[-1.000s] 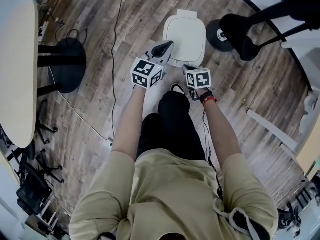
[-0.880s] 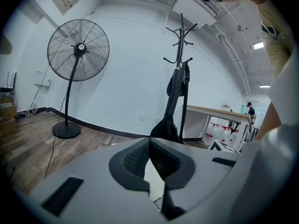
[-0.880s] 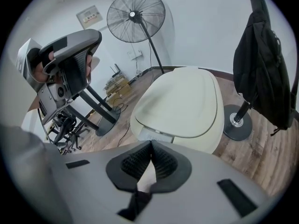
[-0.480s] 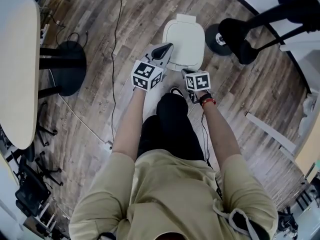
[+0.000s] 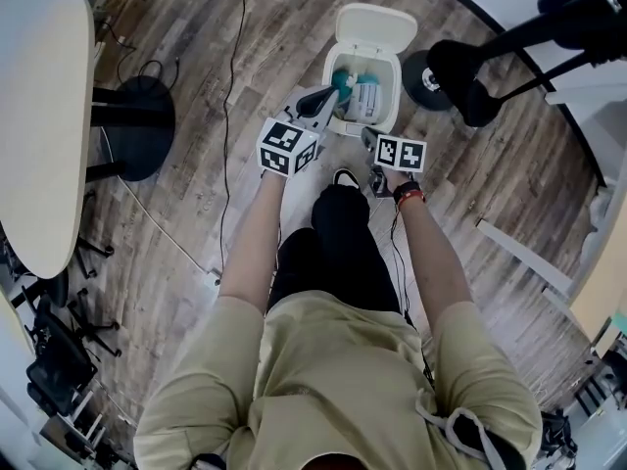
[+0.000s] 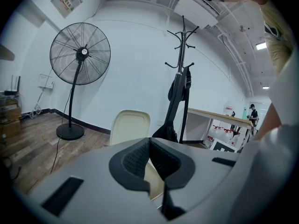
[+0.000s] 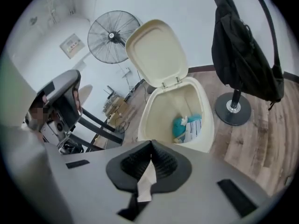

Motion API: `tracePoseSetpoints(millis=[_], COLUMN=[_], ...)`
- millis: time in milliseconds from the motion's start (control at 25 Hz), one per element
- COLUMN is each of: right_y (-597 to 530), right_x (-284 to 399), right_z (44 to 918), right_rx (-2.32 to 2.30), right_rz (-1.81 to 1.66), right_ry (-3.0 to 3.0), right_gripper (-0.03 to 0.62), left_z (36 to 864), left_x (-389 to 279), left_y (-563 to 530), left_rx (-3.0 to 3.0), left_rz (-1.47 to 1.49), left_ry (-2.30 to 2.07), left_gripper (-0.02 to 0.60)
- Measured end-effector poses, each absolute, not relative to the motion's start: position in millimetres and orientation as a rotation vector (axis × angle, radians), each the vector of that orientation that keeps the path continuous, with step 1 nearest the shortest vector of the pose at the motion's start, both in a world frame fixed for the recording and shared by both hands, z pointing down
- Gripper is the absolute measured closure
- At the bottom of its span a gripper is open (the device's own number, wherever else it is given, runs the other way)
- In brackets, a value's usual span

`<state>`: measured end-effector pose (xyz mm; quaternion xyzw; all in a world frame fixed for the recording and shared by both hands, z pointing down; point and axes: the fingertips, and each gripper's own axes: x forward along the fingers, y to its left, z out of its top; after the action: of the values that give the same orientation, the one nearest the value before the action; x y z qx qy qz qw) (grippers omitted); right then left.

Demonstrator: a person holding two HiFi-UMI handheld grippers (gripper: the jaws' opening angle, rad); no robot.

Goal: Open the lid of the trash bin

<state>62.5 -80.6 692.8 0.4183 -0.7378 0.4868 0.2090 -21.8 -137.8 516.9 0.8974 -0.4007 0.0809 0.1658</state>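
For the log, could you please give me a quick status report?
Left gripper, right gripper shut. Bin lid up. Nothing in the way.

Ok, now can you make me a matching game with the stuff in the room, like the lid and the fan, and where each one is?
Things:
1. lid
2. fan
3. black bag
4. teal rubbish

Places or states:
A. hanging on a coat stand
B. tipped up, open
C. down inside the bin
D. standing upright on the wooden floor

Pairs: 1-B, 2-D, 3-A, 4-C
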Motion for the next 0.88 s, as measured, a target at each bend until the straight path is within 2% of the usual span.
tracePoseSetpoints(millis=[880], right_y=[-90.8], right_x=[78.2], right_z=[675.1], right_rx=[1.273], right_rz=[1.253], right_ry=[-2.126], right_gripper=[0.579], left_z=[558.1], left_x=[-43.0], left_y=[-115.7], left_rx=[2.406], left_rz=[0.314], left_ry=[-1.241], left_gripper=[0.56])
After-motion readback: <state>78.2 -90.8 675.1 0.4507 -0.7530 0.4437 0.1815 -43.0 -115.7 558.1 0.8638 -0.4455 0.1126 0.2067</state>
